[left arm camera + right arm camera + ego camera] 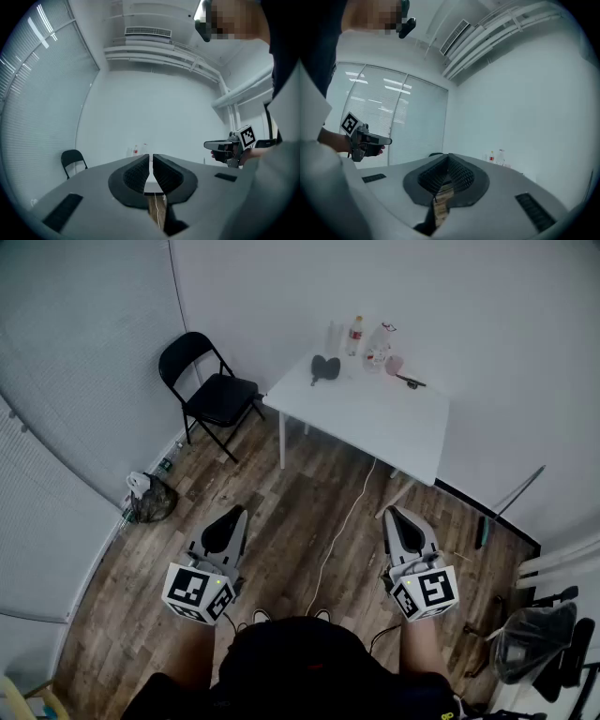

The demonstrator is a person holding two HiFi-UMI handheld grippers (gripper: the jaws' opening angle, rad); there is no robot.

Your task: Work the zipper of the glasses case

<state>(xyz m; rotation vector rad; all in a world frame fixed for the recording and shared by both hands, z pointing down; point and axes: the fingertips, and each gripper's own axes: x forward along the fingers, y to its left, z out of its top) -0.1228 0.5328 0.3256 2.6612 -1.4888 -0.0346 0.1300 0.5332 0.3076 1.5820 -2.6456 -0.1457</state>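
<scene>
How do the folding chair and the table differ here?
The folding chair is black; the table is white. The chair's seat is bare; the table bears bottles and small dark things. The chair stands left of the table in the head view. Both stand on the wood floor by the wall.

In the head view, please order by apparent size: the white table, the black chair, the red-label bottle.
1. Table
2. Chair
3. Bottle, far smaller
All three stand about equally far from the camera, so the order is safe.

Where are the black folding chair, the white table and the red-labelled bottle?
Black folding chair [223,397], head view, its seat.
White table [375,423], head view, bare top.
Red-labelled bottle [354,334], head view, its label.
</scene>
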